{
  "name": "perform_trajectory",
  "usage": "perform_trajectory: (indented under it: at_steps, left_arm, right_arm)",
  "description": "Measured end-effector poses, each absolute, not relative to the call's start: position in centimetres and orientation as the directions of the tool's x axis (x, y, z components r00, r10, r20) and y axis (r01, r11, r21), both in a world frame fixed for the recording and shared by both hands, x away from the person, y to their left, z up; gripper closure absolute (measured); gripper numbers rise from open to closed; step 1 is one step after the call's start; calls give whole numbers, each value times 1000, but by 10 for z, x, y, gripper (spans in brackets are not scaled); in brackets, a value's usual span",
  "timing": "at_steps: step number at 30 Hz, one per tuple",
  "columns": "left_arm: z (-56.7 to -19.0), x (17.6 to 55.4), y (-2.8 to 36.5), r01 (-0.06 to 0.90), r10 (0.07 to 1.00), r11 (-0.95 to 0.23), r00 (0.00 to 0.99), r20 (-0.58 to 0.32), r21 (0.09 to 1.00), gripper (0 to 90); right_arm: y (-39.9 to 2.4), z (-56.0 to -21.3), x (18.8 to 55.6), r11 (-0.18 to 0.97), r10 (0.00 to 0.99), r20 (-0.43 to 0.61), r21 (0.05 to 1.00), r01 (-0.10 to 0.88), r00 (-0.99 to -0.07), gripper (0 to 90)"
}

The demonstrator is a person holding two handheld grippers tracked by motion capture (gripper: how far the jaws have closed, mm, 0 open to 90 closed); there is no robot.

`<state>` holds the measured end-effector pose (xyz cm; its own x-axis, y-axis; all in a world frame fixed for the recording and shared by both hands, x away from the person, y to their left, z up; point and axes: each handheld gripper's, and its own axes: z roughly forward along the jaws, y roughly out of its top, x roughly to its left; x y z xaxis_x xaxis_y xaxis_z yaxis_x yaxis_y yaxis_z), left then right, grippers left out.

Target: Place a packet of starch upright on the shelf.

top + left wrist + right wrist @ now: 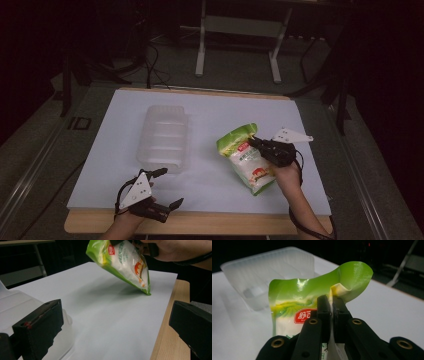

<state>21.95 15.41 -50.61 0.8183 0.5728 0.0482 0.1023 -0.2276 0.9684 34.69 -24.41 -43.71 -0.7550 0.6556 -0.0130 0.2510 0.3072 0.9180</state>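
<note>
A green and white food pouch (246, 159) hangs tilted over the right half of the white sheet (210, 115), its lower corner near the sheet. My right gripper (258, 143) is shut on the pouch's upper edge. In the right gripper view both black jaws pinch the crumpled green top of the pouch (317, 293). The left gripper view shows the same pouch (123, 261) lifted at the far side, held from above by the other hand. My left gripper (169, 187) stands open at the table's front left edge, nothing between its wide-set jaws.
A clear plastic tray (164, 137) lies left of centre on the sheet, just beyond my left gripper; its rim (15, 300) shows beside the left jaw. The wooden table edge (200, 222) runs along the front. A metal stand (235, 30) rises behind the table.
</note>
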Motion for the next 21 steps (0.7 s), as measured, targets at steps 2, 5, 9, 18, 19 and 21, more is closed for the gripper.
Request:
perform_trajectory:
  at_steps: [2, 5, 9, 18, 19, 21]
  left_arm:
    - [-506, 219, 153, 102, 573, -234, 818, 52, 967, 0]
    - [-504, 219, 150, 101, 566, -228, 823, 47, 968, 0]
    - [-498, 220, 144, 117, 567, -215, 823, 26, 970, 0]
    - [-479, 225, 132, 126, 567, -218, 823, 21, 968, 0]
    - [-475, 228, 129, 132, 558, -198, 830, 1, 971, 0]
    - [-466, 234, 121, 146, 551, -163, 834, -33, 976, 0]
  right_arm:
    - [-242, -432, 342, 297, 652, -13, 924, 239, -758, 867]
    - [-239, -424, 334, 272, 652, -8, 936, 224, -758, 867]
    - [-237, -412, 323, 240, 655, -11, 951, 195, -756, 867]
    - [-229, -393, 298, 201, 652, -37, 971, 127, -757, 867]
    - [-228, -392, 296, 191, 651, -31, 974, 125, -758, 866]
    - [-226, -388, 289, 182, 644, -32, 977, 113, -764, 866]
